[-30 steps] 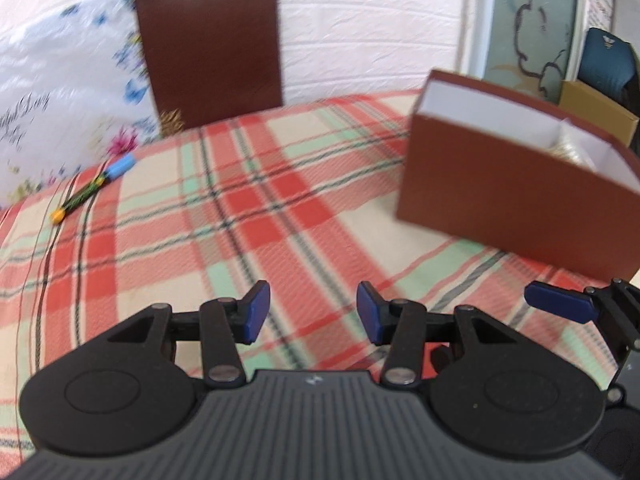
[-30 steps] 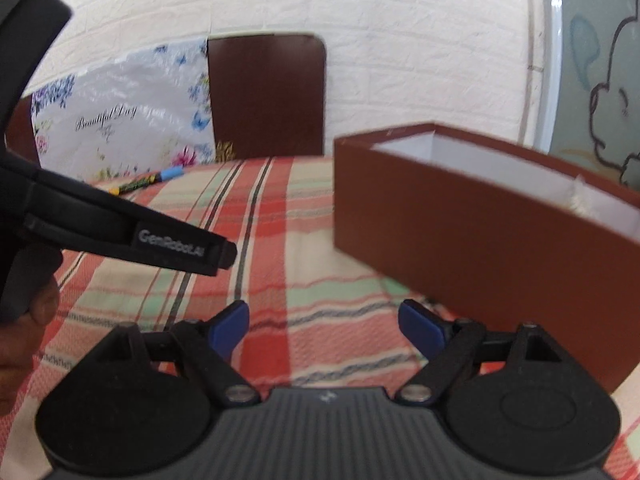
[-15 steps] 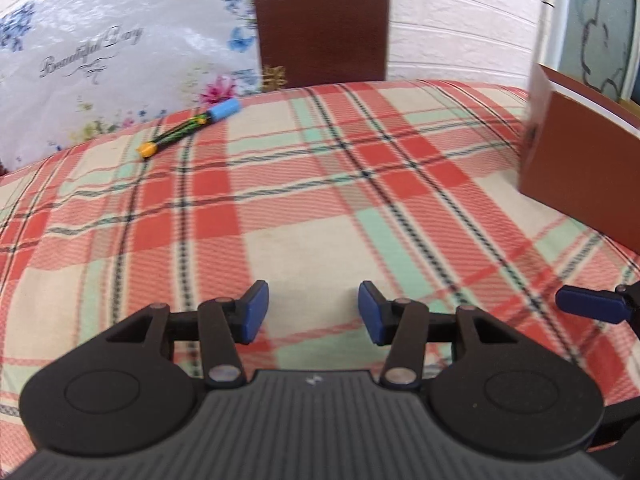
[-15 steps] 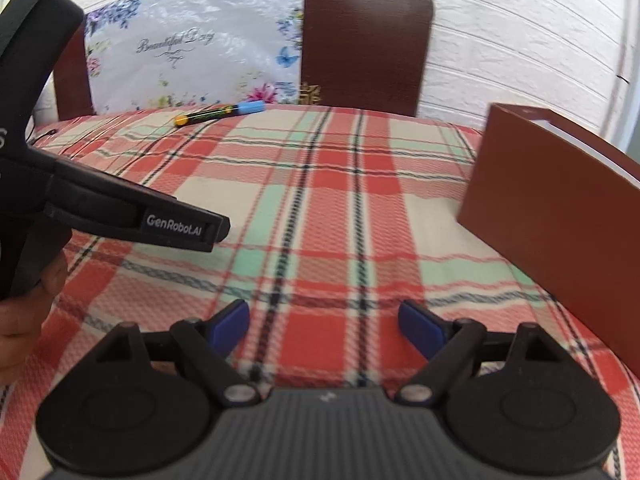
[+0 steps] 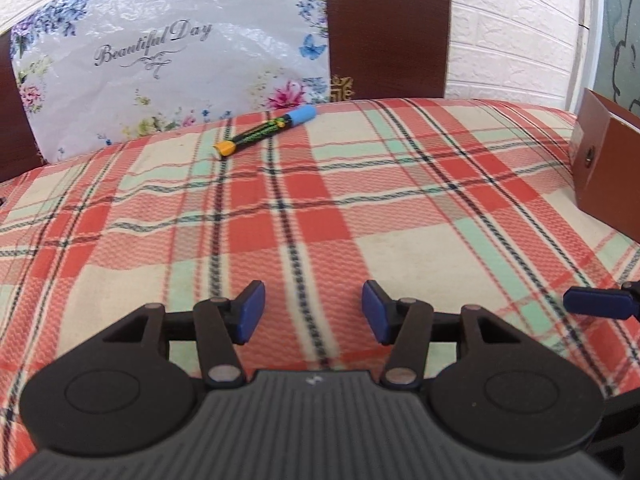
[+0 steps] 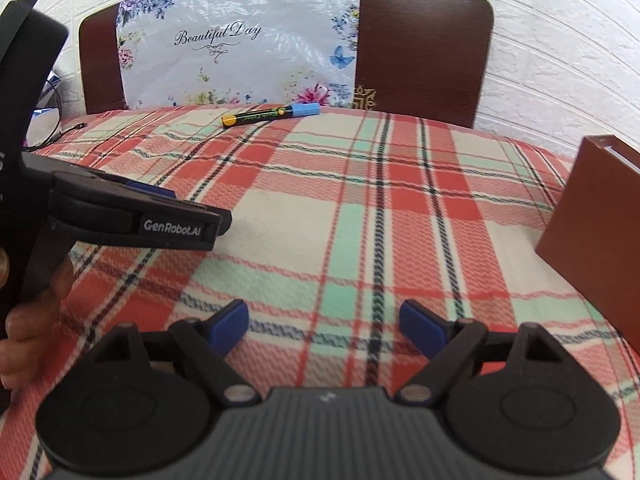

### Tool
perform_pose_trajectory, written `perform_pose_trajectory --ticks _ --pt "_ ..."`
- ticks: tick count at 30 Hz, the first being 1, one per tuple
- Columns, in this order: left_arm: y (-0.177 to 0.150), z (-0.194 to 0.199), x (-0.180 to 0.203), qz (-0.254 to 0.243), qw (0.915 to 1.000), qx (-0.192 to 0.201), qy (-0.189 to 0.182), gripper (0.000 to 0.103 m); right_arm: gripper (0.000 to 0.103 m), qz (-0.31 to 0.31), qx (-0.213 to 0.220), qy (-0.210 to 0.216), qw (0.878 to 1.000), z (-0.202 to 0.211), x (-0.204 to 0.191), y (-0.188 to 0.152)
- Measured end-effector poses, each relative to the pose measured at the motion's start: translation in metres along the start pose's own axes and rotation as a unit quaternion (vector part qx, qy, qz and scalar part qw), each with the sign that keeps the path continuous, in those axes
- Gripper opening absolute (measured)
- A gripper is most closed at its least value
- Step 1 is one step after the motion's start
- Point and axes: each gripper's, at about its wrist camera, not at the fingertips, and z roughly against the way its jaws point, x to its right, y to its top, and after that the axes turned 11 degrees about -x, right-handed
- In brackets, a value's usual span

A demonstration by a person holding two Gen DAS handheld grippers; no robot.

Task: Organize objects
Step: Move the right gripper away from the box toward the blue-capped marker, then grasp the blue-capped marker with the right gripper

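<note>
The marker (image 5: 266, 131) is lying at the upper middle of the left wrist picture, on the far part of the checked tablecloth (image 5: 400, 248), close to the far edge of the table. In the right wrist picture it is also lying high up, a little left of the middle (image 6: 271, 115). Its blue cap is pointing to the right and its orange end to the left. Nothing is touching it.

The brown box (image 5: 608, 184) is standing at the right edge of both pictures, well apart from the marker. I am judging that the marker is going there.

Your left gripper (image 5: 311, 312) is empty and its jaws are opening now; only cloth is showing between the blue pads (image 5: 250, 312). Your right gripper (image 6: 324, 326) is also empty, with the jaws standing wide apart. Both are hanging over the near part of the cloth, far from the marker.

For this step, I am advising you to use one gripper only and to keep the other one aside, so they are not bumping. Bring the jaws across the thin body, not along it, and aim at the dark middle part. Come low, because the marker is lying flat and can be rolling on the soft cloth. The flowered plastic bag (image 5: 160, 56) and the chair back (image 5: 388, 28) are standing just behind it, so do not push too far forward.
</note>
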Motion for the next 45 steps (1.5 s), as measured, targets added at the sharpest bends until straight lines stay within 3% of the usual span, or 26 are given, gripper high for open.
perform_pose_trajectory --ticks 6,9,14,23,30,33,36,38,40,42,45 --pt "-0.004 -0.007 -0.05 0.017 0.9968 0.027 0.074 0.065 0.088 0.002 0.001 0.02 1.0 -0.018 -0.012 0.022" --pt "-0.004 -0.01 -0.084 0.06 0.9925 0.032 0.102 0.066 0.089 0.003 0.003 0.028 1.0 -0.03 -0.02 0.037" --pt "-0.009 -0.011 -0.124 0.159 0.9832 0.043 0.078 0.066 0.089 0.02 0.013 0.036 0.999 -0.052 -0.039 0.062" --pt "-0.014 -0.012 -0.123 0.163 0.9824 0.059 0.071 0.071 0.094 0.034 0.02 0.063 0.997 -0.088 -0.06 0.109" --pt "-0.013 -0.013 -0.126 0.175 0.9803 0.067 0.062 0.072 0.089 -0.081 0.042 0.096 0.991 -0.13 -0.047 0.175" --pt "-0.013 -0.013 -0.128 0.181 0.9793 0.071 0.056 0.073 0.09 -0.131 0.047 0.091 0.986 -0.149 -0.047 0.201" --pt "-0.013 -0.013 -0.13 0.188 0.978 0.075 0.05 0.073 0.091 -0.163 0.042 0.051 0.984 -0.172 -0.051 0.222" --pt "-0.013 -0.013 -0.131 0.192 0.9773 0.077 0.045 0.074 0.081 -0.121 0.035 0.01 0.992 -0.181 -0.066 0.231" --pt "-0.013 -0.014 -0.133 0.196 0.9765 0.079 0.041 0.074 0.042 -0.07 0.036 0.0 0.997 -0.181 -0.079 0.232" --pt "-0.012 -0.014 -0.134 0.199 0.976 0.081 0.038 0.074 0.019 -0.038 0.035 0.009 0.999 -0.177 -0.085 0.227" --pt "-0.013 -0.014 -0.135 0.202 0.9753 0.083 0.033 0.075 0.018 -0.005 0.038 0.014 0.999 -0.164 -0.086 0.208"
